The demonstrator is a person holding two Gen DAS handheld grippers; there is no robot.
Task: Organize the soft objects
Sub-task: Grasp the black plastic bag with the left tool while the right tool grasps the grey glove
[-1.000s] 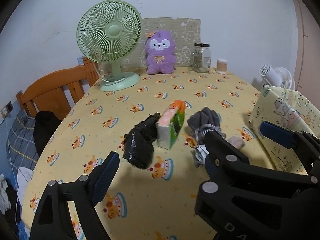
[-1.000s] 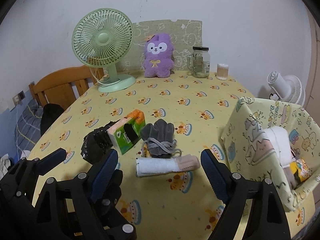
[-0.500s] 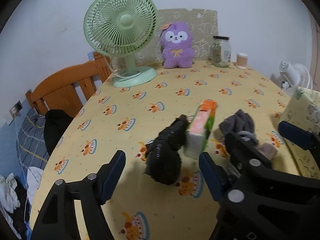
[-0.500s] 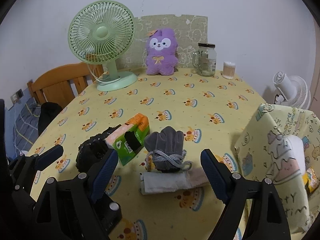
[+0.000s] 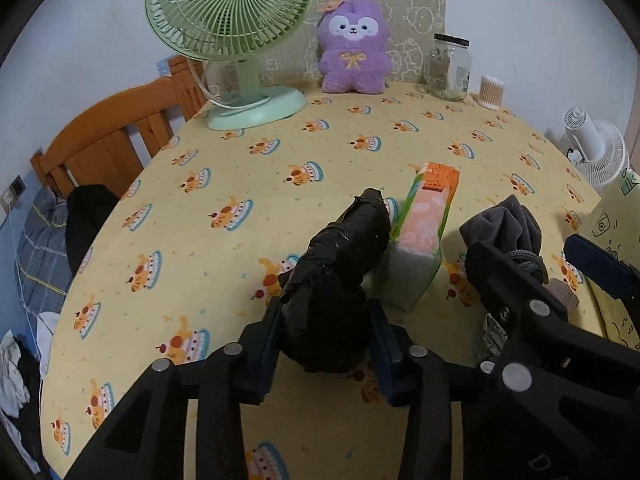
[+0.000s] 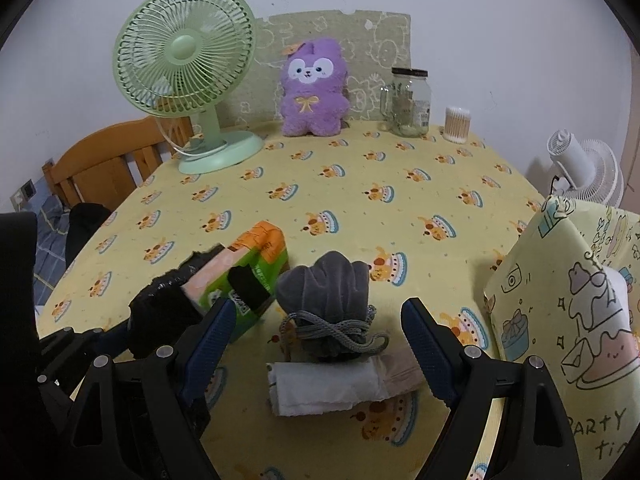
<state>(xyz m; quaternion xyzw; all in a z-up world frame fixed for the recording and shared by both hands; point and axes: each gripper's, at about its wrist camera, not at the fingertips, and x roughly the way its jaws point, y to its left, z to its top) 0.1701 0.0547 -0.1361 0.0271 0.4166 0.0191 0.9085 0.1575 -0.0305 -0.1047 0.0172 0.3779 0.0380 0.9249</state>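
Black bundle [image 5: 340,280] on yellow cake-print tablecloth [image 5: 240,184], white wall [image 5: 80,20] behind

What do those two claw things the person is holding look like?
Both the left gripper and the right gripper are matte black plastic frames with triangular cut-outs, round silver rivets and blue ribbed finger pads. No cables or sleeves show.

Readable text: sparse.
"PARTY" hand-lettered on the lower front of the patterned fabric bin [image 6: 560,320], a partial "ti" beneath it, cut by the frame edge. Large "D" on black tongs housing [image 5: 536,462] at lower right of left wrist view. Print on green tissue pack [image 6: 256,272] and jar label [image 6: 422,112] too small to read.
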